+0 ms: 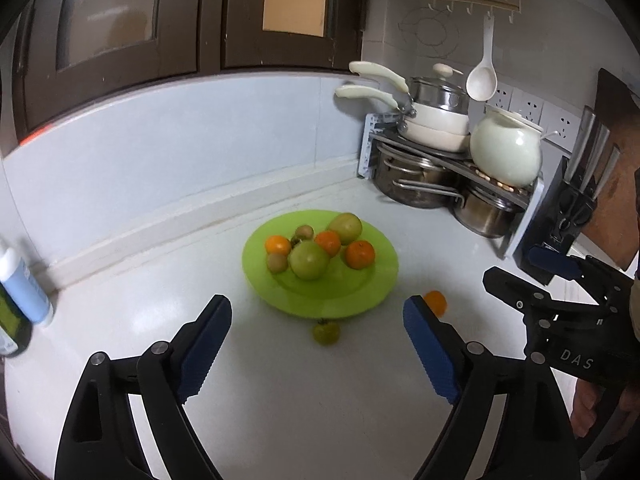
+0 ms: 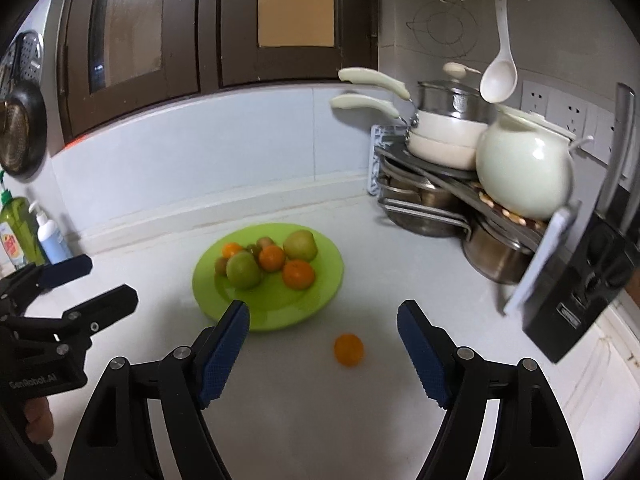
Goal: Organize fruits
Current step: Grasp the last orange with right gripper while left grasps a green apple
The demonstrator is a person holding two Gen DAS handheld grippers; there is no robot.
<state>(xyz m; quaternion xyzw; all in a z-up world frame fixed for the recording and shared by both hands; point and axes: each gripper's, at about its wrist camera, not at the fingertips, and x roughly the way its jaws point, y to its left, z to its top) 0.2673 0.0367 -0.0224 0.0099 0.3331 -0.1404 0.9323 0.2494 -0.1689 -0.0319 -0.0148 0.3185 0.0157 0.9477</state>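
While right claw (image 2: 322, 316) gapes, orange (image 2: 349, 349) lies btwn its tips.

Dim, even indoor light; soft blur throughout, strong fisheye bending, dark vignetted corners.

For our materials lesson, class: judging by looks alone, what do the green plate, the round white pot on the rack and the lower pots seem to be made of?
Green plate: probably plastic; uniform lime colour, soft sheen.
Round white pot: likely glazed ceramic or enamel; smooth and glossy with bright highlights.
Lower pots: metal, apparently stainless steel; silvery with mirror-like reflections.
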